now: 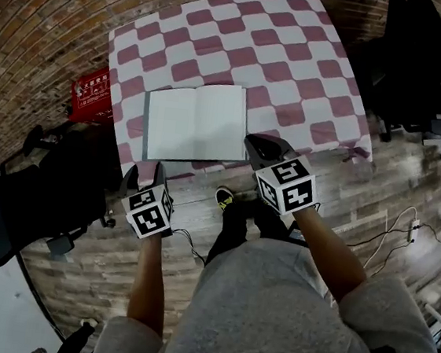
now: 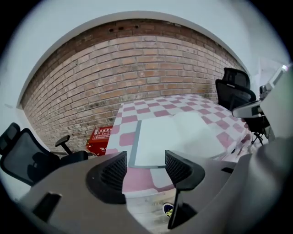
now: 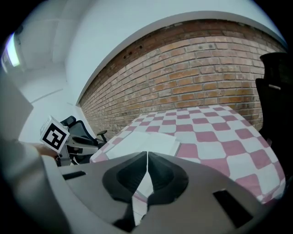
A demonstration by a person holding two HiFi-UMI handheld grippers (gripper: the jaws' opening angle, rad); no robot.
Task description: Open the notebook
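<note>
The notebook (image 1: 197, 122) lies open and flat on the pink-and-white checked table (image 1: 296, 70), blank white pages up, close to the near edge. The left gripper view has the notebook (image 2: 174, 137) ahead of the jaws, the right gripper view has the notebook (image 3: 142, 146) beyond them. My left gripper (image 1: 145, 177) hangs off the table's near-left edge, jaws wide open with nothing between them (image 2: 144, 171). My right gripper (image 1: 262, 148) hovers by the notebook's near-right corner, its pads pressed together on nothing (image 3: 146, 176).
A brick wall (image 2: 137, 68) runs behind the table. A red crate (image 1: 91, 95) sits on the floor at the table's left, with black office chairs (image 1: 11, 211) on the left and another black chair (image 1: 411, 67) on the right. Cables (image 1: 392, 231) trail on the wooden floor.
</note>
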